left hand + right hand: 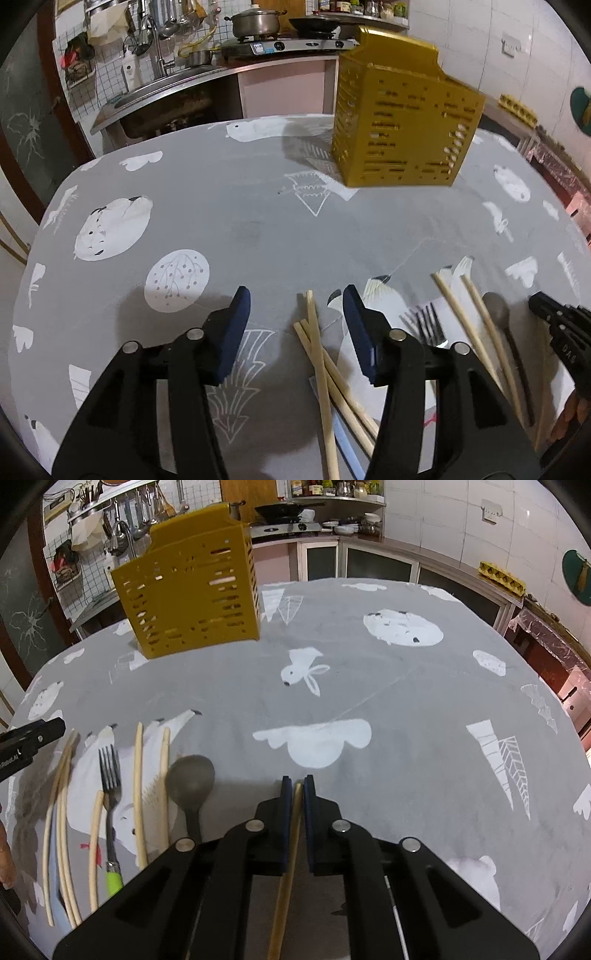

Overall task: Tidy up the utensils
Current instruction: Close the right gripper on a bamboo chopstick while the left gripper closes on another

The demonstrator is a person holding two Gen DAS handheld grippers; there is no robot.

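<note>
slim pale wooden chopstick point(296, 805) pinched between flat blue pads point(284, 794)

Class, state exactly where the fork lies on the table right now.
In the right wrist view the fork lies flat at the left on the grey tablecloth, among loose chopsticks, left of the dark spoon.

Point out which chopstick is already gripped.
The chopstick pinched in the right claw; the other chopsticks lie loose on the cloth beside the fork.

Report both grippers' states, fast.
Left gripper: open, holding nothing, chopsticks on the table between its fingers.
Right gripper: closed on one chopstick.
</note>
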